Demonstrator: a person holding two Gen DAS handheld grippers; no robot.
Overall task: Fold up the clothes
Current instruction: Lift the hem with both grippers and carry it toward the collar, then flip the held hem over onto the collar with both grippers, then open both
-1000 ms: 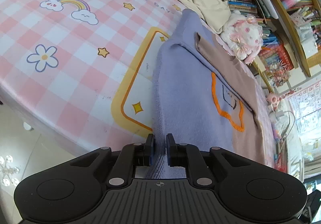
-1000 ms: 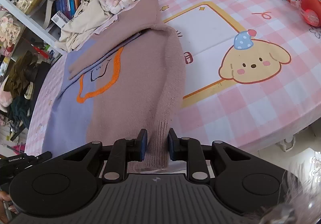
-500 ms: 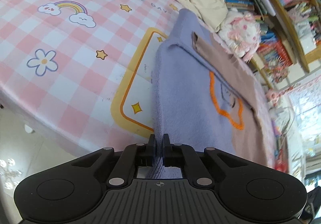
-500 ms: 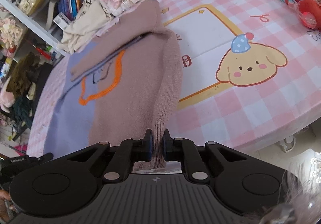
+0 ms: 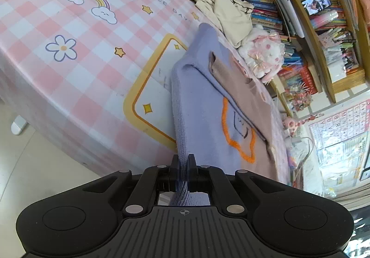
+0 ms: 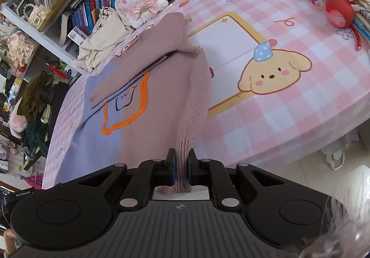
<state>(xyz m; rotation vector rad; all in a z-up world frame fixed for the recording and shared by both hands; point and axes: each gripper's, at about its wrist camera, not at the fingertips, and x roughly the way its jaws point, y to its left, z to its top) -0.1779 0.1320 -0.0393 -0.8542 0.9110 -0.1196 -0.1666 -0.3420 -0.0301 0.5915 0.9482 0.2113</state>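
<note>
- Sweater (image 5: pixel 203 105) = our task item; it lies flat on the pink checked tablecloth (image 5: pixel 69 54), hem toward us at the near table edge, collar end off at 12 o'clock. Sleeves are already folded across the chest, so we judge the side folds done & the bottom-to-top fold next.
- Left gripper (image 5: pixel 183 163): clenched on the lilac hem corner, knit pinched between the pads w/ a tail hanging below the jaws. We hold the corner, not mid-hem, so the edge stays straight when lifted.
- From that grip the lilac side edge runs up toward 12 o'clock, w/ the orange outline patch (image 5: pixel 238 133) at approx 1 o'clock. Fabric looks taut near the jaws.
- Right gripper (image 6: pixel 181 163): jaws have just been closing & are now clamped on the mauve ribbed cuff/hem strip, which passes between the pads; its end shows below them.
- Mauve strip rises to 12 o'clock, then meets the folded sleeve (image 6: pixel 138 73) at 11 o'clock.
- Two corners held at once = we can carry the hem evenly. Risk, we think: thin pinch on stretchy knit could slip.
- Plush bunny (image 6: pixel 141 3) + cream garment (image 6: pixel 101 38) sit just past the collar end, approx 11 o'clock; little spare room there for the fold to land.
</note>
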